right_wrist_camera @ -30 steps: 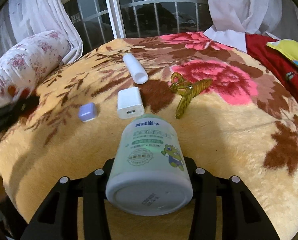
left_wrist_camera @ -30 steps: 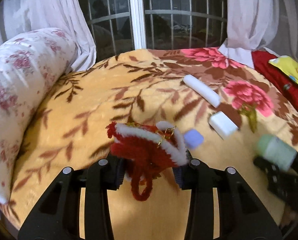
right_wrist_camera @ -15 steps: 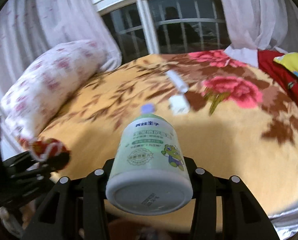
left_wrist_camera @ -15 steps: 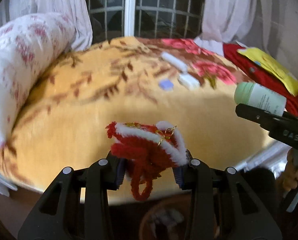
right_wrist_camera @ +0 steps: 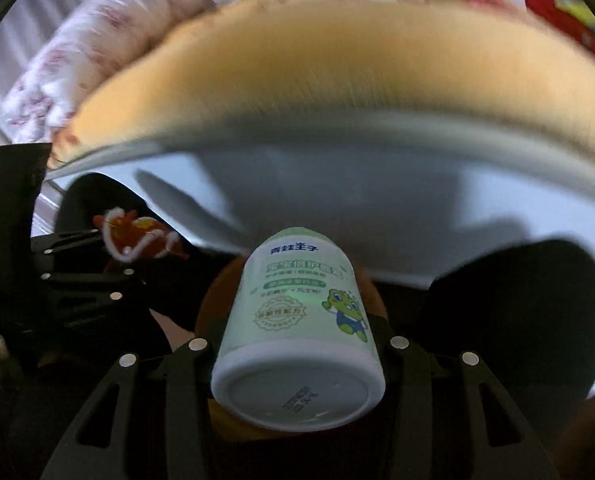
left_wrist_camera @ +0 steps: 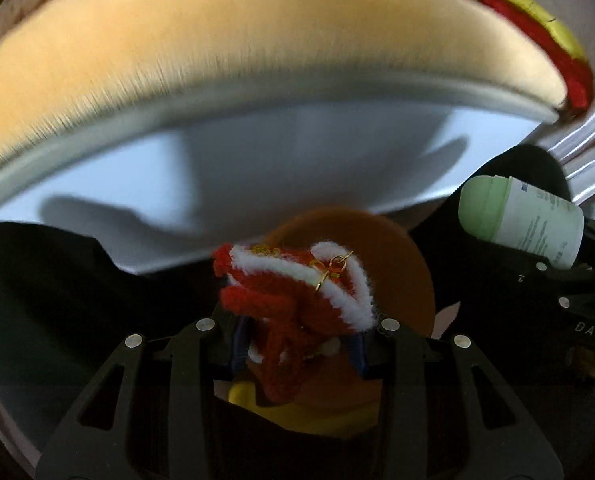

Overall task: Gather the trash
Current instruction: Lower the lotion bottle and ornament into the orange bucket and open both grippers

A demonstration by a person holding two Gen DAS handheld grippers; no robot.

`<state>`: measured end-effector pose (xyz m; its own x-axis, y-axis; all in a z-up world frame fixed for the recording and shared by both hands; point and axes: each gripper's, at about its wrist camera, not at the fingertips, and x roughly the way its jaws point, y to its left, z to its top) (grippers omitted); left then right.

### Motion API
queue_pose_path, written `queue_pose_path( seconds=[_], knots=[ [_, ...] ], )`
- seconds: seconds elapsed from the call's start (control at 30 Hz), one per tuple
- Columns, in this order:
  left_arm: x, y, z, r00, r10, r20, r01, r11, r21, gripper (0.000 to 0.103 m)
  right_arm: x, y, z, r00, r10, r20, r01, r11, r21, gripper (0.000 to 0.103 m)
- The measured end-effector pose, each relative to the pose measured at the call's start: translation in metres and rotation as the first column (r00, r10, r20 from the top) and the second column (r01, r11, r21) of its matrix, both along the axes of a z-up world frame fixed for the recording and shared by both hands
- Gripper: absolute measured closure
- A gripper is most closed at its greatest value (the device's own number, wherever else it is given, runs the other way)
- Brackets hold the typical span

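Left wrist view: the left gripper [left_wrist_camera: 297, 330] is clamped on a red-and-white yarn ornament [left_wrist_camera: 297, 288], a fuzzy bundle of red pile edged with white trim, with a small gold ring on its upper side and a red loop hanging between the fingers. It hangs over a round brown bin [left_wrist_camera: 401, 280] on the dark floor, with something yellow [left_wrist_camera: 297, 412] showing below. Behind, the yellow blanket [left_wrist_camera: 217, 60] ends at the bed's pale side panel [left_wrist_camera: 257, 168], all blurred. At right the right gripper [left_wrist_camera: 553, 276] holds a white bottle [left_wrist_camera: 525, 220] with a pale green cap, lying sideways.

Right wrist view: the right gripper [right_wrist_camera: 297, 350] grips the white bottle [right_wrist_camera: 301, 328] across its body, base toward the camera; its pale green label carries printed characters and a cartoon frog. The bottle is above the brown bin [right_wrist_camera: 213, 304]. At left the left gripper [right_wrist_camera: 97, 256] carries the yarn ornament [right_wrist_camera: 137, 240]. A floral pillow [right_wrist_camera: 97, 52] lies on the blurred yellow blanket [right_wrist_camera: 337, 64].
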<state>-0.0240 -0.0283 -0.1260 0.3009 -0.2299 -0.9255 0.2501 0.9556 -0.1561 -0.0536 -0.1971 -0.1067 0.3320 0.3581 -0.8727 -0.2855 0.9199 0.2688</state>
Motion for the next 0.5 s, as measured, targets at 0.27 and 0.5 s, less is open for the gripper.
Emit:
queue_pose_path(
  seconds=[0.27, 0.5],
  knots=[
    [0.008, -0.007, -0.022, 0.997, -0.01, -0.071, 0.013, 0.999, 0.041, 0.046, 0.006, 0.018, -0.018, 0.996, 0.042, -0.076, -0.046, 0.998, -0.047, 0.051],
    [0.005, -0.004, -0.028, 0.996, -0.004, -0.091, 0.011, 0.997, 0.081, 0.016, 0.003, 0.015, -0.015, 0.999, 0.009, -0.05, -0.012, 0.997, -0.072, 0.034]
  ],
)
